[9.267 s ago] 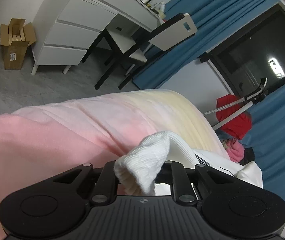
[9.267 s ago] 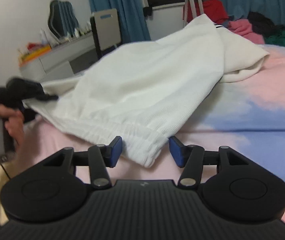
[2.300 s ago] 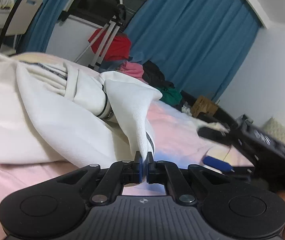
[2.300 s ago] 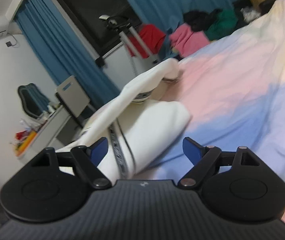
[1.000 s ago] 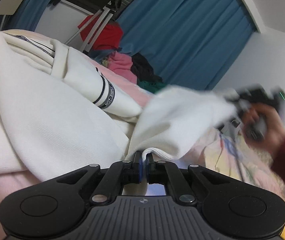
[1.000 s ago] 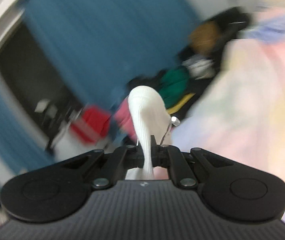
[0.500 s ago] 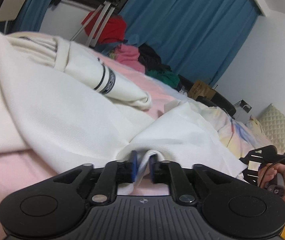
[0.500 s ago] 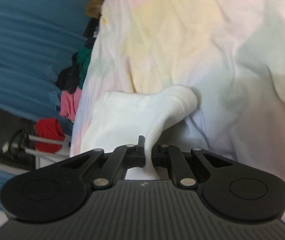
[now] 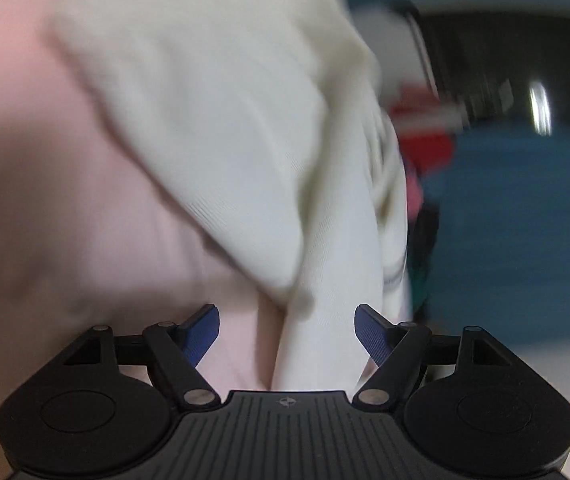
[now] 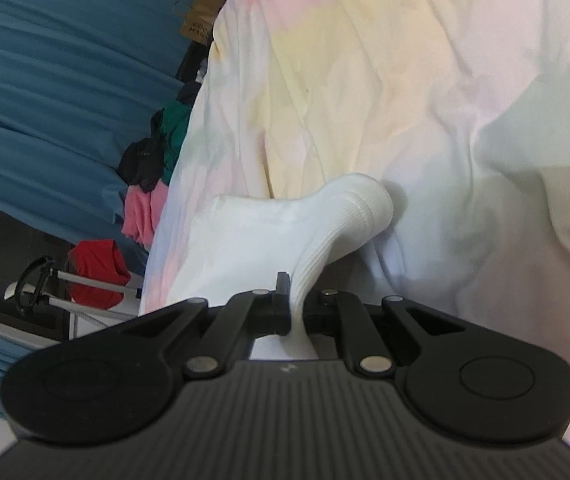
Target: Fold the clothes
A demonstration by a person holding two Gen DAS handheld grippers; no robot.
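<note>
A white ribbed garment (image 9: pixel 221 128) lies on the pink part of the bedsheet (image 9: pixel 45 200) in the blurred left wrist view. My left gripper (image 9: pixel 287 330) has its jaws opening; a white fold runs down between the blue pads (image 9: pixel 369 332) and neither pad presses on it. In the right wrist view the same white garment (image 10: pixel 253 236) rests on the pastel bedsheet (image 10: pixel 425 80). My right gripper (image 10: pixel 297 312) is shut on its ribbed cuff (image 10: pixel 349 212), which arches up from the jaws and curls over to the right.
Blue curtains (image 10: pixel 45 60) hang beyond the bed. Against them lie a pile of pink, green and black clothes (image 10: pixel 153 160), a red cloth (image 10: pixel 97 264) over a metal stand and a cardboard box (image 10: pixel 199 24). A dark window (image 9: pixel 505 72) shows in the left wrist view.
My left gripper has let go of the white fold, spread its jaws and rolled while sliding along the garment. The right gripper, having come down to the bed, stays still on the cuff.
</note>
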